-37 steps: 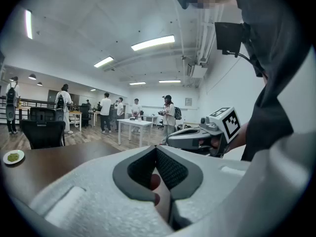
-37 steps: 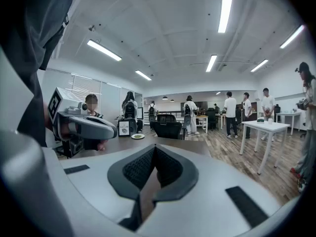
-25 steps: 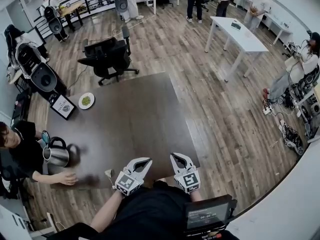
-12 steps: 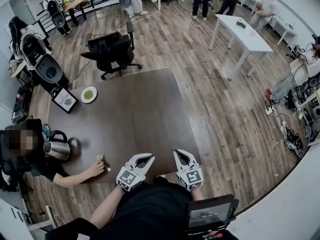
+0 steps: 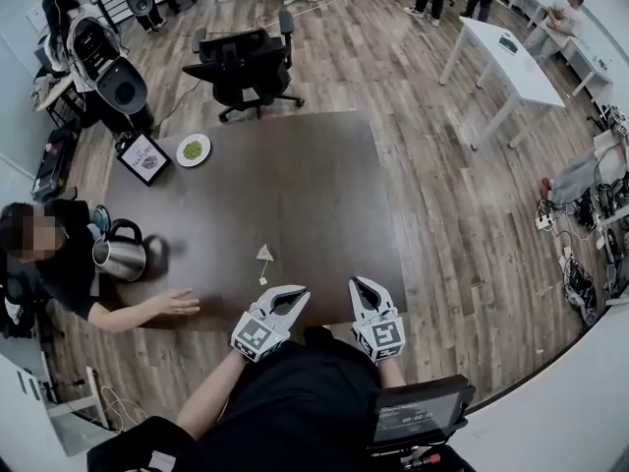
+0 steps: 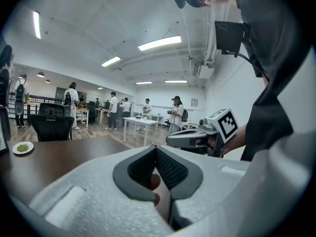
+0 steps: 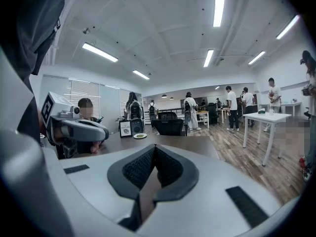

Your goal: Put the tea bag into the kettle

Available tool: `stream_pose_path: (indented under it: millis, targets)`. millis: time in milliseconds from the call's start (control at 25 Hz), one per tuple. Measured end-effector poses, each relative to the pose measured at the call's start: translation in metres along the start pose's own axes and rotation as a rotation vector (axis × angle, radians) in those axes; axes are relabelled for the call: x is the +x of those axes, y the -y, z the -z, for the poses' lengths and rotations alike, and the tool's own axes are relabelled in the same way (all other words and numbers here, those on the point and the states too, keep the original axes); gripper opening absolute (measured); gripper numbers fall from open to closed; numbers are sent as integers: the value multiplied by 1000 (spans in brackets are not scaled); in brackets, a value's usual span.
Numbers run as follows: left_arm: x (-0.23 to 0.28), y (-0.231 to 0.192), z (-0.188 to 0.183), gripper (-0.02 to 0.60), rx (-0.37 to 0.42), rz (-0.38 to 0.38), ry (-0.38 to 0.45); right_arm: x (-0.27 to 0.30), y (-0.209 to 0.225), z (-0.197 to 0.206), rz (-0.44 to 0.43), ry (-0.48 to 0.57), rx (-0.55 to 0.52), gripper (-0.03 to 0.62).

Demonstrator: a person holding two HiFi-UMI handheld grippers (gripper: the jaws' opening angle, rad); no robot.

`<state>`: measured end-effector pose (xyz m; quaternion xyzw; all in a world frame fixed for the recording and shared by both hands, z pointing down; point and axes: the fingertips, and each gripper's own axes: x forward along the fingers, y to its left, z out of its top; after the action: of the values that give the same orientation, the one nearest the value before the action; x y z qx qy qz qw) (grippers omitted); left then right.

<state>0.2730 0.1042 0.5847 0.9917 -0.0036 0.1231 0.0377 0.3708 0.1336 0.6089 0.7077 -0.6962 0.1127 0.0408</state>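
The left hand-held gripper (image 5: 292, 294) and right hand-held gripper (image 5: 361, 285) are both closed and empty at the tabletop (image 5: 295, 180) edge. The tea bag (image 5: 264, 254) lies just ahead of them, apart from the kettle (image 5: 120, 257).

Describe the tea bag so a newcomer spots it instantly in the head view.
On the dark brown table, look near the front edge, right of the steel kettle and the outstretched hand: that's the tea bag. It's the only small pale triangle there, with a thin string trailing toward the near edge; the plate is round and at the far corner.
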Motion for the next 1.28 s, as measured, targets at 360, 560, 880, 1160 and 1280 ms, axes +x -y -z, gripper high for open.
stream_pose_path:
  millis: [360,560,880,1160,1280]
  targets:
    - [-17,-3,7,3,-34,-24,-23,2,-14,5,-19,-28,17,6]
    - [-13,-5,10,3,-26,-20,-12,5,-12,8,-17,-25,11,6]
    - [-24,-14,10,3,-34,-44,-19,20,-23,12,-56,-42,16,6]
    - [-38,-23,16,3,-53,-100,-27,36,-39,19,-117,-65,17,6]
    - [-46,-28,17,3,-64,-125,-24,44,-46,22,-143,-78,15,6]
